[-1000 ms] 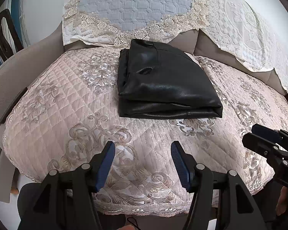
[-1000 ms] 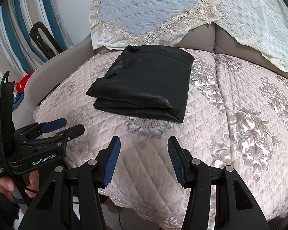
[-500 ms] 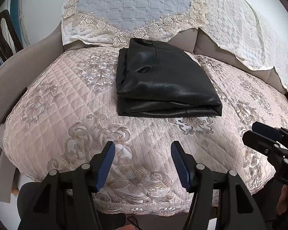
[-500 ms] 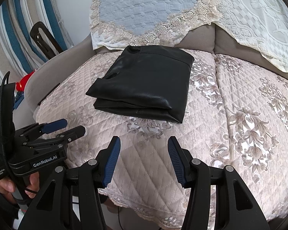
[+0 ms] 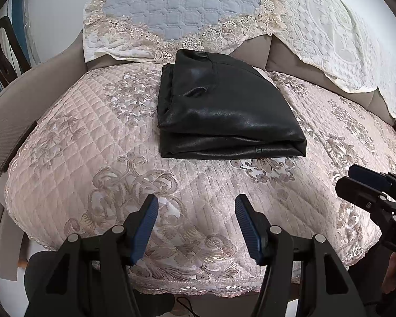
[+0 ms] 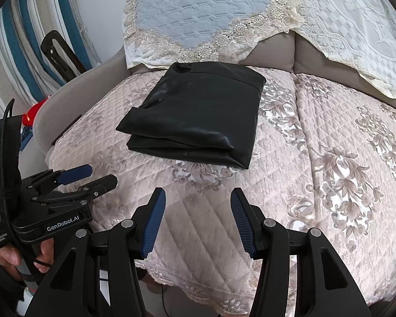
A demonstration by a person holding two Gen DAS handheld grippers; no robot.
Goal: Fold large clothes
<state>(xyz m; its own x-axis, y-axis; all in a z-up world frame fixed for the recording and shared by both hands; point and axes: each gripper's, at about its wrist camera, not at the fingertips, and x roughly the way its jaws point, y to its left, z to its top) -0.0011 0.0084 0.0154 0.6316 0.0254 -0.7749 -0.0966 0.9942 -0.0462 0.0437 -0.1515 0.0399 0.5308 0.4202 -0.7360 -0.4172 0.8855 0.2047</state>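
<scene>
From my left wrist camera I see the black, glossy, leather-like garment [image 5: 224,111] lying folded into a thick rectangular bundle on the pale pink quilted sofa cover with its beige floral embroidery [image 5: 74,142]. The bundle sits towards the back of the seat, its far edge touching the lace-trimmed grey-blue quilted throw [image 5: 171,8] that hangs down the backrest, and its near folded edge faces me. My left gripper [image 5: 196,224] hovers over the front part of the seat with its blue-padded jaws spread apart and only the quilted cover showing between them; it is released and well short of the garment. In the right wrist view the same garment [image 6: 198,121] lies ahead and slightly to the left, its layers stacked and one corner pointing towards the grey armrest [image 6: 79,87]. My right gripper [image 6: 198,219] is likewise released, jaws parted over bare quilting, apart from the bundle. The left gripper [image 6: 92,177] also shows at the left edge of this view, a hand [image 6: 15,259] wrapped round its handle. A white lace throw [image 6: 356,31] covers the backrest to the right.
</scene>
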